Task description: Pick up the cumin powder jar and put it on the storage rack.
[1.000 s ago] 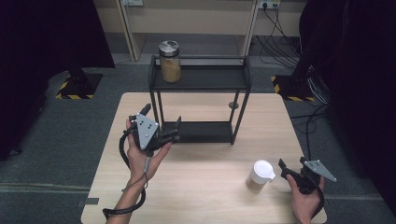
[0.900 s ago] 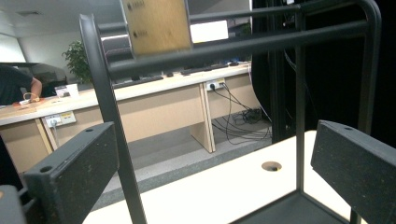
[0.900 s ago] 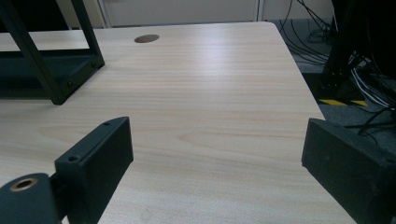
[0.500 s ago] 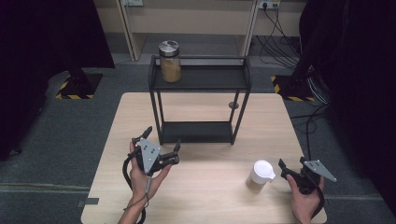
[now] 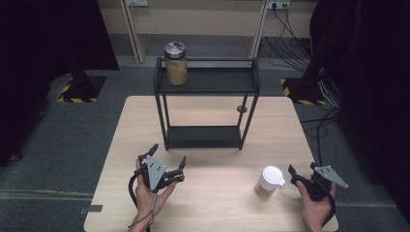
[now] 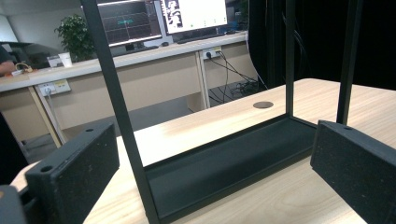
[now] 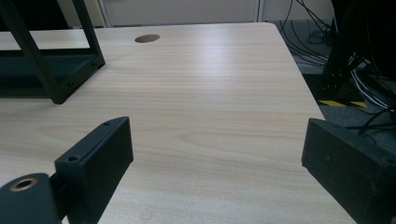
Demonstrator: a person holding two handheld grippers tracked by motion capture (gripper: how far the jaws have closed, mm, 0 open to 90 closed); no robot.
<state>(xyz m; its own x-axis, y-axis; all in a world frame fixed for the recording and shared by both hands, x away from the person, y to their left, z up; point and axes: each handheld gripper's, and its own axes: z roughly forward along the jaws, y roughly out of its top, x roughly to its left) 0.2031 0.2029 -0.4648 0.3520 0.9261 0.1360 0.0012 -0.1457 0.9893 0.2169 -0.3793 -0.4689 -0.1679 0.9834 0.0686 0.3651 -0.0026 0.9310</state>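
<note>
Cup [image 5: 270,180] is standing upright on the table [image 5: 217,125], near the front right, just beside the right gripper [image 5: 296,175] but apart from it; nothing is being held there. The right gripper's jaws are being kept wide apart, with bare tabletop between them in the right gripper view, and it is resting where it was a second ago. The left gripper [image 5: 169,162] is being lowered and drawn back toward the person's edge: a second ago it was up against the rack's [image 5: 208,82] lower shelf, and now it is lying lower, in front of the rack. Its jaws are also spread, empty; in the left gripper view one rack leg [image 6: 121,112] is being framed between them, untouched. The jar [image 5: 176,63] is sitting on the rack's top shelf, well apart from both hands. Judged from this: both grippers are being parked, and no grasp is being started yet; the cup looks like the nearest candidate.
</note>
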